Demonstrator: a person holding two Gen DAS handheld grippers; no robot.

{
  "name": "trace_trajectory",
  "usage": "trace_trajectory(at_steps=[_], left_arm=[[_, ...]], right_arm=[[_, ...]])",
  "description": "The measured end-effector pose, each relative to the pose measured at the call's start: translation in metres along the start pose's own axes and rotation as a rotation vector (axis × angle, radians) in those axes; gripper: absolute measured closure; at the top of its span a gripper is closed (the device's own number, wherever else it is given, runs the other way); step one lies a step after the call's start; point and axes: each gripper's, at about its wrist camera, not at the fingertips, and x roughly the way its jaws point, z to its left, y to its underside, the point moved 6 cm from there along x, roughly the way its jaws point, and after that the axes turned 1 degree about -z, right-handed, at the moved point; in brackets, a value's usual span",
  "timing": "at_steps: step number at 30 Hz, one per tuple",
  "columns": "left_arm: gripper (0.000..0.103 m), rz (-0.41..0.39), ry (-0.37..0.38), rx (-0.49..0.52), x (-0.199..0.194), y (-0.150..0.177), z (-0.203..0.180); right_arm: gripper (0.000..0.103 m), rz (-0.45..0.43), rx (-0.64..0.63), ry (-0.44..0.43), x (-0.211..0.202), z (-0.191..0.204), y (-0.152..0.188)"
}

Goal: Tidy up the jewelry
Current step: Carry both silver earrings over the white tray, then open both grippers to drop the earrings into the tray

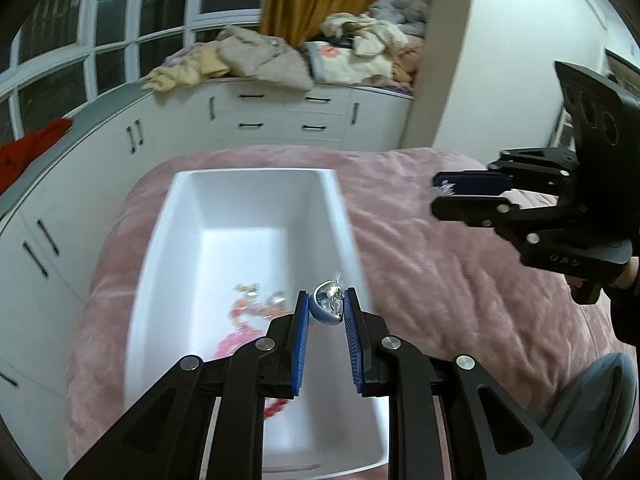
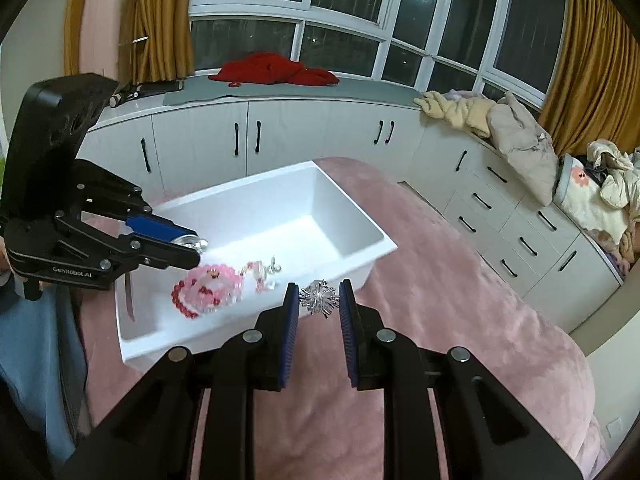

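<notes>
A white rectangular box sits on the pink bed; it also shows in the right wrist view. Pink and red bead bracelets and small pink pieces lie in it. My left gripper is shut on a blue and silver ring and holds it over the box's right rim; it also shows in the right wrist view. My right gripper is shut on a spiky silver brooch above the box's near edge; in the left wrist view it hovers to the right of the box.
The pink blanket covers the bed. White cabinets with black handles run along the window behind. Piles of clothes and a red garment lie on the cabinet top. Gold curtains hang at the sides.
</notes>
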Motion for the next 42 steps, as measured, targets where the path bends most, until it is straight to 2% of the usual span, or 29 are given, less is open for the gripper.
trace_trajectory(at_steps=[5,15,24,30,34,37,42], left_arm=[[0.080,0.013,-0.033,-0.048,0.000,0.006,0.034],[0.080,0.071,-0.062,-0.064,0.020,0.025,0.060],[0.080,0.152,-0.063,-0.043,0.050,0.038,0.065],[0.080,0.164,-0.072,-0.012,0.059,0.040,0.063],[0.080,0.170,-0.085,0.025,0.062,0.041,0.060],[0.077,0.173,-0.078,0.026,0.065,0.042,0.060],[0.064,0.155,-0.065,0.044,0.063,0.040,0.054]], right_arm=[[0.082,0.000,0.005,-0.001,0.015,0.004,-0.019],[0.082,0.035,0.034,-0.059,0.059,0.010,-0.046],[0.082,0.161,0.038,-0.109,0.118,0.021,-0.041],[0.082,0.256,0.011,-0.093,0.156,0.026,-0.035],[0.082,0.282,0.010,-0.100,0.171,0.030,-0.031],[0.082,0.297,-0.002,-0.105,0.178,0.036,-0.029],[0.081,0.302,-0.026,-0.101,0.182,0.044,-0.027]])
